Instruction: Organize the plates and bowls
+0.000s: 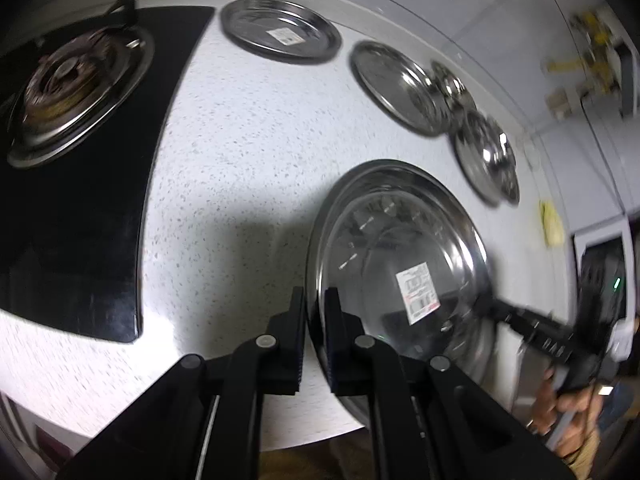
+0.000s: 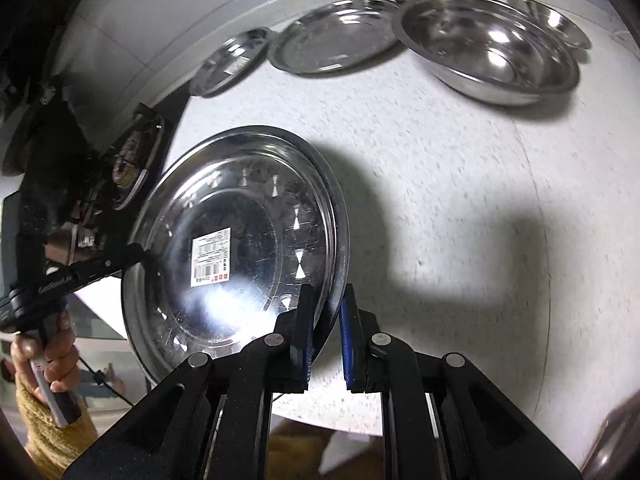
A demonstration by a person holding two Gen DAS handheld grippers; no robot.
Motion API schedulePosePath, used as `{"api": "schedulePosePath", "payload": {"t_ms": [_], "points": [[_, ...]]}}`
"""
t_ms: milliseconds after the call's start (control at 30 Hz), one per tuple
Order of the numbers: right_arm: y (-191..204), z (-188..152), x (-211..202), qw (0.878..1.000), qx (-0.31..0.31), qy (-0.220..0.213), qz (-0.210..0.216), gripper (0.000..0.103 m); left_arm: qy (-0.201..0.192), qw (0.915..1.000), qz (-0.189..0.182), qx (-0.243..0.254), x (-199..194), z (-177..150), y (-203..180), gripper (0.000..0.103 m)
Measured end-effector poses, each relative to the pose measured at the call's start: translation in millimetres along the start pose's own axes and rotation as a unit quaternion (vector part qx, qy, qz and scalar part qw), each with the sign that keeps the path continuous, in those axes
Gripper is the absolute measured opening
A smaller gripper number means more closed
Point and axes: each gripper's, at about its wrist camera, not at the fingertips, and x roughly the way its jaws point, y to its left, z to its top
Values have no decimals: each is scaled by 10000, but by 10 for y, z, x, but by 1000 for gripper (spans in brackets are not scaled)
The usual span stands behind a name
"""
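Above the white speckled counter (image 1: 248, 128), a large steel plate (image 1: 396, 264) with a barcode sticker (image 1: 418, 294) is held tilted, off the surface, by both grippers. Left gripper (image 1: 314, 308) is clamped on the plate's left rim; right gripper (image 2: 326, 308) is clamped on the opposite rim, blue pads (image 2: 345, 332) on the edge. In the left wrist view the right gripper grips the far rim, a hand (image 1: 560, 404) on its handle. The right wrist view shows the other hand (image 2: 52, 364), with a yellow knit sleeve (image 2: 48, 432).

Along the back wall: sticker plate (image 1: 280, 28), a second plate (image 1: 396, 86), then bowls. Large bowl (image 2: 492, 48) sits in front of two smaller bowls (image 2: 554, 18), possibly touching, blur makes it hard to tell. Gas burner (image 1: 68, 84) on black stove glass at left.
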Motion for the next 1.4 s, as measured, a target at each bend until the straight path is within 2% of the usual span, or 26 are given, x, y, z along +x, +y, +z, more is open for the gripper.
{"api": "schedulePosePath", "payload": {"t_ms": [100,233,367,567,700,767,867,933,1033,1100,1133,1200,1267,1400], "points": [[38,11,13,9998,122,-90,-148,11,194,9997,-106,106,91,-15,57,9],[59,-4,107,9995,142,-91,-255,11,186,9996,-145,142,167,-31,134,9],[32,-73,240,9997,79,44,-244,11,169,9995,59,261,240,-104,138,9],[-74,-105,340,9998,-70,127,-145,12,229,9994,204,159,392,-218,101,10],[-141,-65,349,9996,-237,142,20,19,-64,9991,368,221,335,-235,101,13],[-152,-32,310,9992,-376,81,46,40,-295,9980,506,238,233,-217,111,20],[-182,46,140,9975,-685,-154,42,46,-610,9958,663,184,45,-142,136,21],[-198,136,13,9964,-789,-309,-14,46,-822,9950,563,102,-92,-24,115,21],[-165,476,-281,9921,-1034,-675,202,46,-1018,9947,134,-43,-192,304,-26,24],[-137,873,-450,9891,-1079,-909,413,52,-992,9949,-124,-164,-126,586,-155,26],[-118,1119,-484,9881,-1075,-961,530,59,-905,9953,-276,-216,-45,774,-228,26],[-80,1562,-454,9893,-993,-993,402,60,-781,9962,-299,-229,137,1071,-340,26],[-65,2026,-295,9915,-921,-727,556,60,-653,9969,-305,-321,300,1284,-407,26],[-145,2586,87,9971,-645,-240,312,60,-499,9974,-218,-464,634,1700,-449,26]]}}
